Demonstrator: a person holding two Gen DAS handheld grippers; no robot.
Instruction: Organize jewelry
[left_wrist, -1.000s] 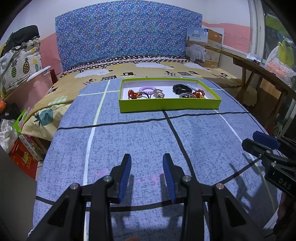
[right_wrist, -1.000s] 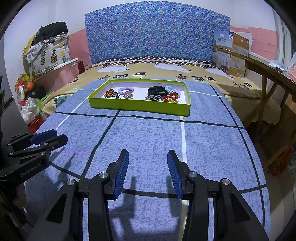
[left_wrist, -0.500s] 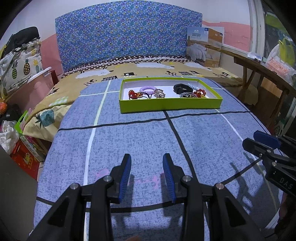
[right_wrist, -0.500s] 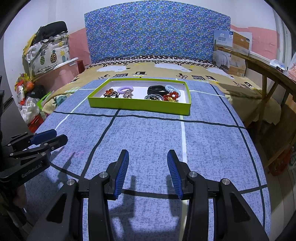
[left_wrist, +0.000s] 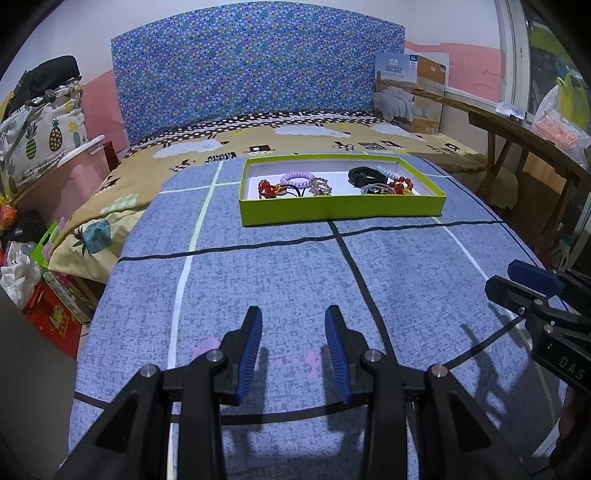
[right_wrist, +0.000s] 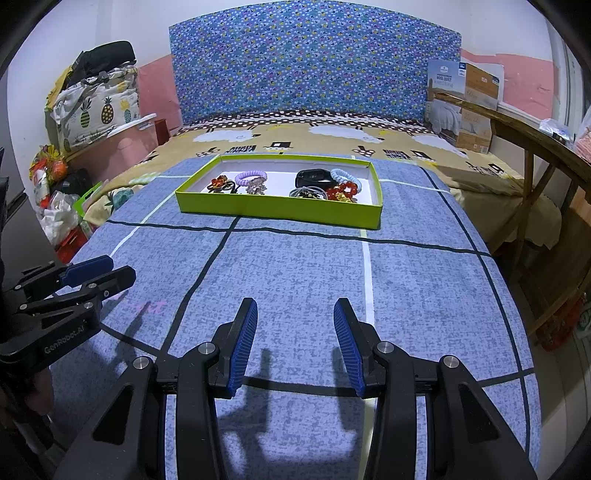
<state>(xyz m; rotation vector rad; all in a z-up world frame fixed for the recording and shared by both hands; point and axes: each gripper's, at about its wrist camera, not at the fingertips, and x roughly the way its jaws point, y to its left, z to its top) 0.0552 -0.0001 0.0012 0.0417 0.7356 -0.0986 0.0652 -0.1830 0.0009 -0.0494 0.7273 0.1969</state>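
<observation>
I checked each view against its earlier pictures and can log only a faint drift. In the left wrist view the green tray (left_wrist: 340, 212) sits a hair further right in the frame than a second ago. The right gripper (left_wrist: 498, 280), at that view's right edge, has slid a trace right and down along with it (the whole scene shifts together, so I read this as the camera settling, not any item moving). In the right wrist view the left gripper (right_wrist: 122, 268) shows a shift so slight I cannot state its direction. I find nothing else altered.
</observation>
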